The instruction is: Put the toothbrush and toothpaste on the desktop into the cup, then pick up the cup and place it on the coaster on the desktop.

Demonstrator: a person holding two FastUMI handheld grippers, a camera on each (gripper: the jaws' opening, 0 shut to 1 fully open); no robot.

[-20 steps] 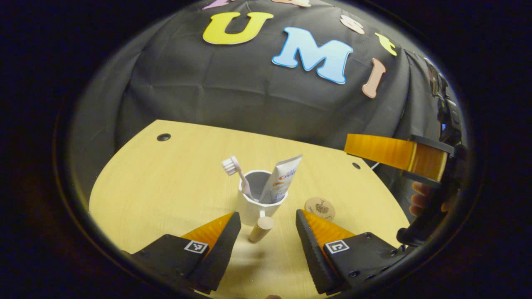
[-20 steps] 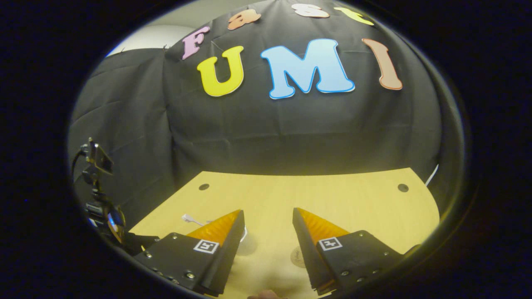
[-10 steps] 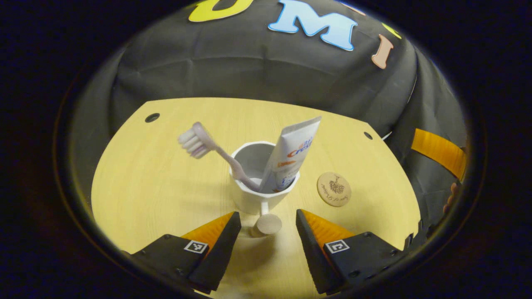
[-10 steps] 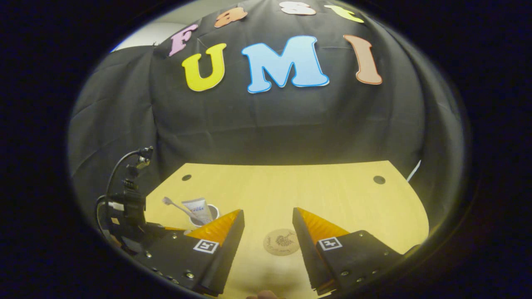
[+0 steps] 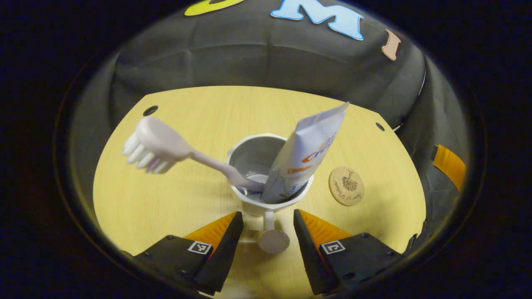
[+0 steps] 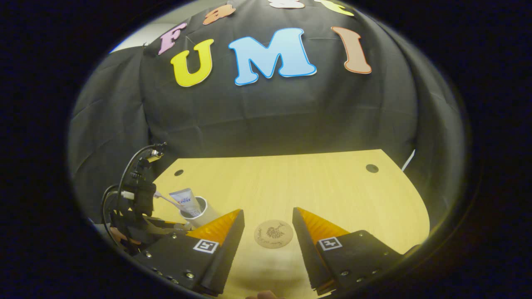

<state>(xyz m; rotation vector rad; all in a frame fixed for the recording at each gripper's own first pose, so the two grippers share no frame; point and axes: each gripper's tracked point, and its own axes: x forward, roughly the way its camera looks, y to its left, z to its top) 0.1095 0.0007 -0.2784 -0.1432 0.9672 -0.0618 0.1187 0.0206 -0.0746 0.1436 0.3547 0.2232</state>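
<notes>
A white cup stands on the wooden desk with a pale toothbrush leaning left and a toothpaste tube leaning right inside it. The cup's handle, ending in a round wooden knob, points toward me between the fingers of my open left gripper, untouched by either finger. A round wooden coaster lies right of the cup. In the right gripper view the coaster lies on the desk between the fingers of my open right gripper. The cup and the left gripper's body are at the far left.
The desk has a cable hole at the back left and one at the back right. A white cable hangs off the back right edge. Part of the right gripper sits at the far right of the left gripper view.
My left gripper has closed in on the cup and lowered, so the handle now lies between its fingers. The right gripper has drawn back to the right; the coaster now shows between its fingers.
</notes>
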